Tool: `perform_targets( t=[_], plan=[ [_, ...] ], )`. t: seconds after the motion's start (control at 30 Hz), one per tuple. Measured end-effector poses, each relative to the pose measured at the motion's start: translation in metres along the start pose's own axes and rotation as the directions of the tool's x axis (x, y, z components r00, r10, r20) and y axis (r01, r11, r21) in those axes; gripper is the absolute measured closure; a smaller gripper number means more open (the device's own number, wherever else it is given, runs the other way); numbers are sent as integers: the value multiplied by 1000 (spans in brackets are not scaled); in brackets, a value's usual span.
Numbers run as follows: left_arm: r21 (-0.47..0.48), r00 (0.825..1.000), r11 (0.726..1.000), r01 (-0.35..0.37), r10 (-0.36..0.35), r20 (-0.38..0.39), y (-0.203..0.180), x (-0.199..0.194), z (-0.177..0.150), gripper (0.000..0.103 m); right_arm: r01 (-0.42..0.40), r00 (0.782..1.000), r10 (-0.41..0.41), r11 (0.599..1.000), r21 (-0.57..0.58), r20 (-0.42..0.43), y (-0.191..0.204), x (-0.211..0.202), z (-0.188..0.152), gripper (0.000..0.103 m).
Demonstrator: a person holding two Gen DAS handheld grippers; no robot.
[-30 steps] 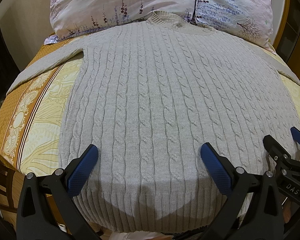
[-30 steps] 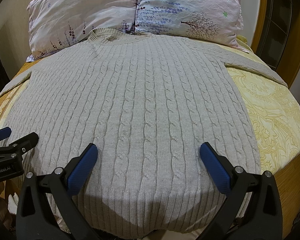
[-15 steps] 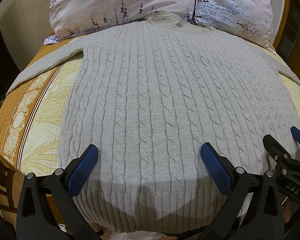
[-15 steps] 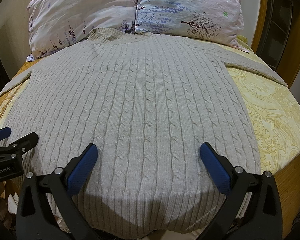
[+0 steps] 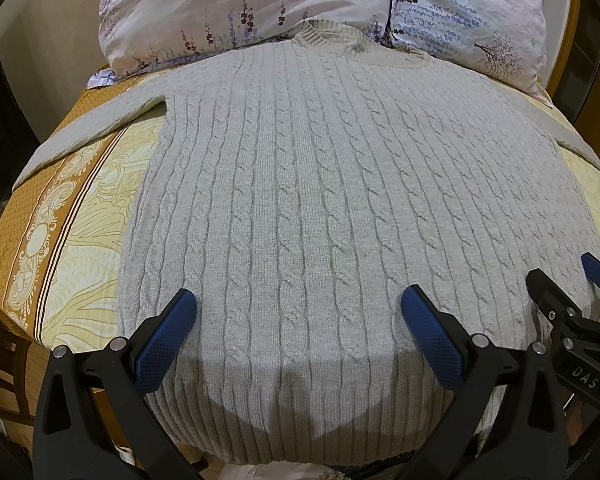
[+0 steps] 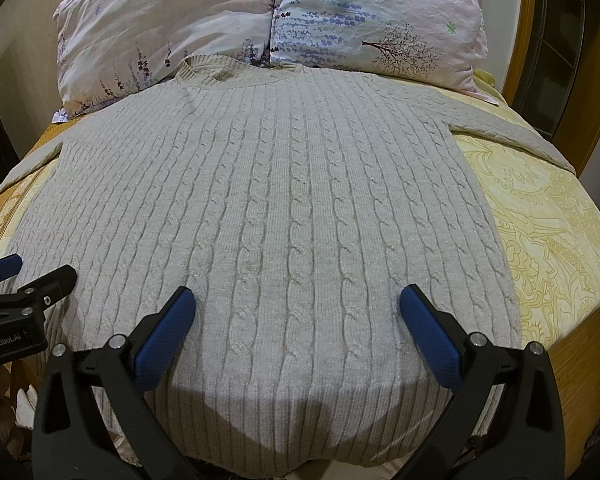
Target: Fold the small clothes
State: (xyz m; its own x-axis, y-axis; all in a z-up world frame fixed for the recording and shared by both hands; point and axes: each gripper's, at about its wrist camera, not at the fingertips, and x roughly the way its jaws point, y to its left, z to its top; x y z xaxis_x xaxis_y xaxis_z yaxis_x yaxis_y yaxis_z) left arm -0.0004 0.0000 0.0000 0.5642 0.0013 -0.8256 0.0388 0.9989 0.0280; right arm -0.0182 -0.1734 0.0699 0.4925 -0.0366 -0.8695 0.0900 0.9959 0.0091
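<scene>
A light grey cable-knit sweater (image 5: 320,200) lies flat on the bed, neck at the far end by the pillows, hem nearest me; it also shows in the right wrist view (image 6: 280,220). Its sleeves stretch out to both sides. My left gripper (image 5: 298,312) is open and empty, hovering over the left part of the hem. My right gripper (image 6: 298,312) is open and empty over the right part of the hem. The right gripper also shows at the right edge of the left wrist view (image 5: 568,304), and the left gripper at the left edge of the right wrist view (image 6: 24,280).
The sweater lies on a yellow and orange patterned bedspread (image 5: 72,240), also in the right wrist view (image 6: 548,240). Two floral pillows (image 5: 240,8) (image 6: 380,16) stand at the head. A wooden bed frame (image 6: 528,32) runs along the right side.
</scene>
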Motion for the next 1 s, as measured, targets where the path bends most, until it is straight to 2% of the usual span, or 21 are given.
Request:
perform_targets(
  t=[0.67,0.83,1.0],
  plan=[
    [2,1000,1000,3,-3,-12,0,2,3,1,-32,999,32,999,-37,8,-2,4,5,2],
    [-17,999,999,30,-30,-28,4,6,13,1,-70,997,71,994,-83,11,-4,6,7,2],
    [-37,997,997,74,-75,-5,9,11,29,1,-139,990,141,982,-126,11,-14,10,14,2]
  ],
)
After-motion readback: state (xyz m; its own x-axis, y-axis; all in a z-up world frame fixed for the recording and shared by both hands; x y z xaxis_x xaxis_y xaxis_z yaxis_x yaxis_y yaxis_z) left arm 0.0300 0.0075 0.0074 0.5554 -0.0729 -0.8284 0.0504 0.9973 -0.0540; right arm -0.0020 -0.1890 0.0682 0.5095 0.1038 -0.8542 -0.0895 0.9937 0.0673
